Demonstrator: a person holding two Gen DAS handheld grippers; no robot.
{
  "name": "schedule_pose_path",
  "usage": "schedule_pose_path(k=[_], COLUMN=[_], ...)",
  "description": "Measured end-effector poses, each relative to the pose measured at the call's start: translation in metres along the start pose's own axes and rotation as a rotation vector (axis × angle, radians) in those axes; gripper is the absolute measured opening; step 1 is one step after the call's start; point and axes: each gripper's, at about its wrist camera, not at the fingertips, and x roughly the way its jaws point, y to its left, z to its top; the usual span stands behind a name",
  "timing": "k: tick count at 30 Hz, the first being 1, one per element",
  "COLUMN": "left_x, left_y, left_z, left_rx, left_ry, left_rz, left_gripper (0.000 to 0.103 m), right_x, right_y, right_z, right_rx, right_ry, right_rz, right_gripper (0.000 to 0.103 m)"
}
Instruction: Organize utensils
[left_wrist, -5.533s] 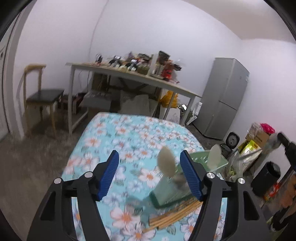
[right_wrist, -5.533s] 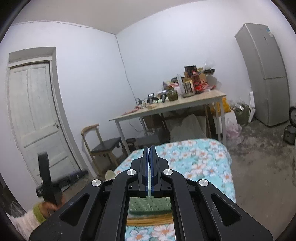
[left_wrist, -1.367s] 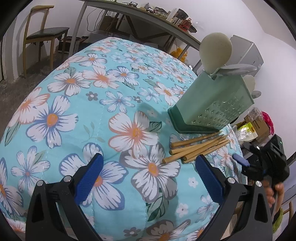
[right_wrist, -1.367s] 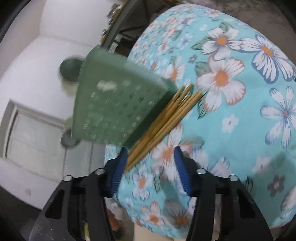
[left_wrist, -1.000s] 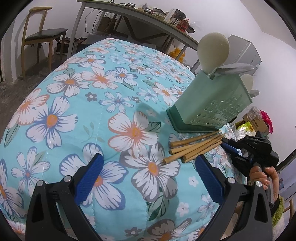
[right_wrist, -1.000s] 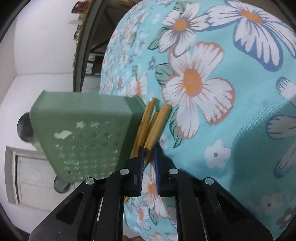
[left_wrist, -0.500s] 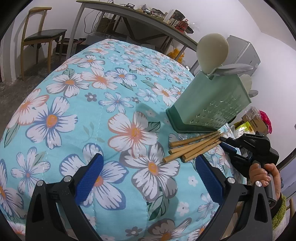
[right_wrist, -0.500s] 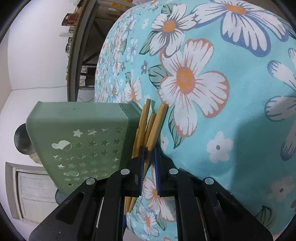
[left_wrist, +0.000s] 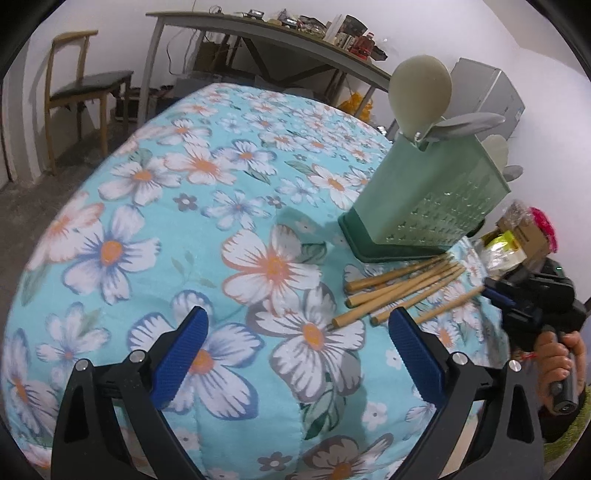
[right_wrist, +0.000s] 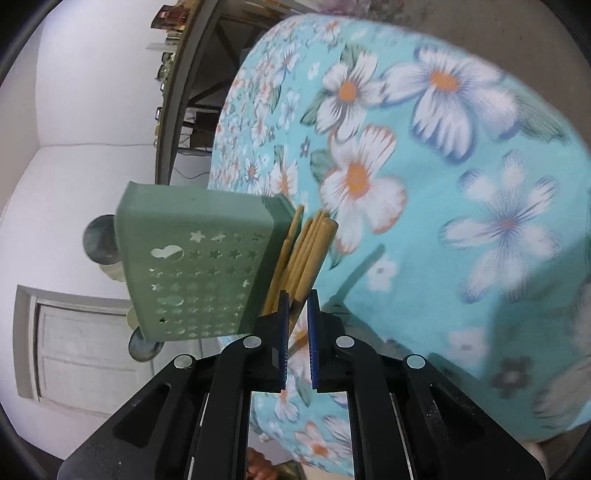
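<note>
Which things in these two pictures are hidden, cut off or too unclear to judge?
- Spoon handles: both views, hidden inside the green holder.
- How many chopsticks the right gripper pinches: right wrist view, its fingers cover their near ends; left wrist view, too small.
- Items on the far desk: left wrist view, too small.
- Tablecloth pattern: right wrist view, blurred at the right.
- Left gripper: its own view only, open and empty.

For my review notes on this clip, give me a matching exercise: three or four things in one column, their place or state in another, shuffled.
1. pale green perforated plastic utensil holder
2. loose bamboo chopsticks
3. left hand-held gripper
4. right hand-held gripper

A. shut on one chopstick
B. upright, spoons inside
C. open, nothing between the jaws
D. lying on the floral cloth

Pairs: 1-B, 2-D, 3-C, 4-A
</note>
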Motion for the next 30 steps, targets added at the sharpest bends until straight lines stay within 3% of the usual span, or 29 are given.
schedule_pose_path(k=[4,8,13,19,30], left_x=[-0.011,-0.013,0.000,0.025,0.068], left_y=[-0.008,-0.035,-0.074,-0.120,-0.146], left_z=[0.005,0.010,0.010,0.003,0.002], left_rx=[0.061,0.181,0.338,0.531,0.574], left_ry=[-0.057,-0.084,-0.051,0.012,0.109], left_rz=[0.047,0.021,-0.034,-0.093,-0.140], left_gripper=[0.088,0.073,0.052,0.032,0.027], right_x=[-0.012,-0.009,0.008,0.022,0.026], right_y=[0.000,0.006,0.014,0.015,0.006], right_z=[0.001,0.001,0.003,0.005,0.011], right_rx=[-0.044,-0.116,-0.186,-0.200,-0.204], right_ry=[-0.003,-0.006,-0.035,-0.038,-0.027], right_rz=[-0.023,-0.081,-0.159,-0.172,-0.157], right_gripper=[0.008,0.010,0.012,0.012,0.013])
